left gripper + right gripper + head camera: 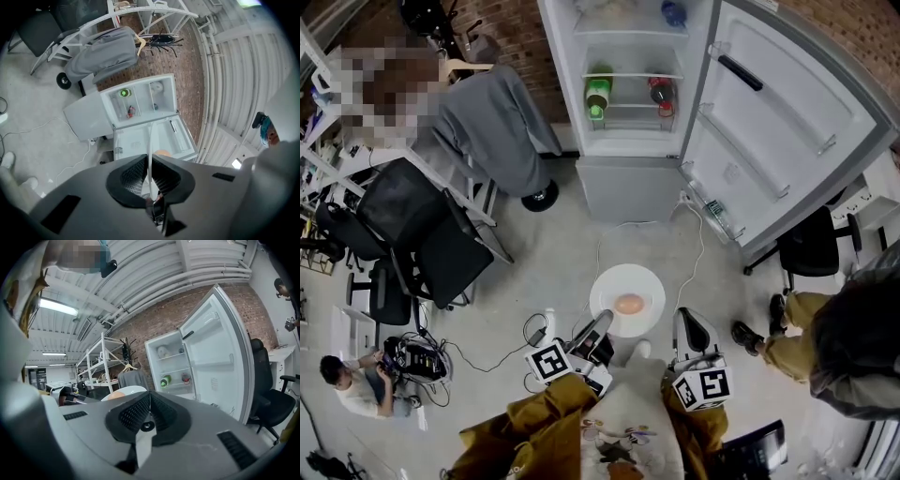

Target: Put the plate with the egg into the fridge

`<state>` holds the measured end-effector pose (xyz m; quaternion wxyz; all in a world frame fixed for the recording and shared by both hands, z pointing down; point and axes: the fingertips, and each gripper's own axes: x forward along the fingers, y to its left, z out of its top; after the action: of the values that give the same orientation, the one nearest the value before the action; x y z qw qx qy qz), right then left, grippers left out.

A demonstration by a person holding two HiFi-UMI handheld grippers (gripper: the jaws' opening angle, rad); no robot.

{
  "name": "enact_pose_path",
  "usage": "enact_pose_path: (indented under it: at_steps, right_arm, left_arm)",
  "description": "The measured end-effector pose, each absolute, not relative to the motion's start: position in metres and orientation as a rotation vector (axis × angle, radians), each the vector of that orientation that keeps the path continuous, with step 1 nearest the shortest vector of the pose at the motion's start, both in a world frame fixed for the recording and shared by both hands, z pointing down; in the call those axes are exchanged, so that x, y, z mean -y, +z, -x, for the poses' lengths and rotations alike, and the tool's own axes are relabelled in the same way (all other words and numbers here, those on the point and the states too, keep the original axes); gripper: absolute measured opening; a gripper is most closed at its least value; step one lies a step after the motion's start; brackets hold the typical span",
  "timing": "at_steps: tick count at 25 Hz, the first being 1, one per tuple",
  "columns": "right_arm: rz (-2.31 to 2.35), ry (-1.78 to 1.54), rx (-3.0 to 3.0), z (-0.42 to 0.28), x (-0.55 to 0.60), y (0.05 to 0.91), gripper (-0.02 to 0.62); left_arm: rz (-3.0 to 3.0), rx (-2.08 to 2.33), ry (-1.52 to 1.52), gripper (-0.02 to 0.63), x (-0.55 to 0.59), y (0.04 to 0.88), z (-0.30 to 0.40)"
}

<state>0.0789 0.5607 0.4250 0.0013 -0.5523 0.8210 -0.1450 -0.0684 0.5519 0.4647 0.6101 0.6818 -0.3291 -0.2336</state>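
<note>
Left tool [602, 323] pinches the rim of the round white plate [614, 279], which bears one brown egg [629, 304], and holds it above the floor, well short of the tall white fridge [628, 183] with its door wide open. My right tool [686, 326], pressed together and empty, hangs just beside the plate. I judge this the carrying step: next I need a level plate and a bare shelf. Count: one plate, one egg, two tools, one fridge; on its shelf, a green bottle [598, 94] and a red-capped bottle [660, 91].
</note>
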Motion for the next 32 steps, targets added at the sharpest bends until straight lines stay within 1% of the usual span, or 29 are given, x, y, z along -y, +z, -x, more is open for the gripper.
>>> enact_pose_path:
  at_steps: [10,21,32]
  right_arm:
    - [1.690,-0.501,-2.590,-0.118,-0.555,0.440,0.006]
    - [1.654,-0.582,-2.578,-0.148,-0.545,0.459,0.006]
    - [1.652,-0.593,-2.619,-0.135,-0.502,0.462,0.006]
  left_arm:
    - [-1.577,0.782,-0.538,0.026,-0.553,0.469,0.030]
    - [-1.543,0.813,-0.583,0.026,-0.548,0.474,0.009]
    - [-1.498,0.839,-0.587,0.026,-0.508,0.489,0.023]
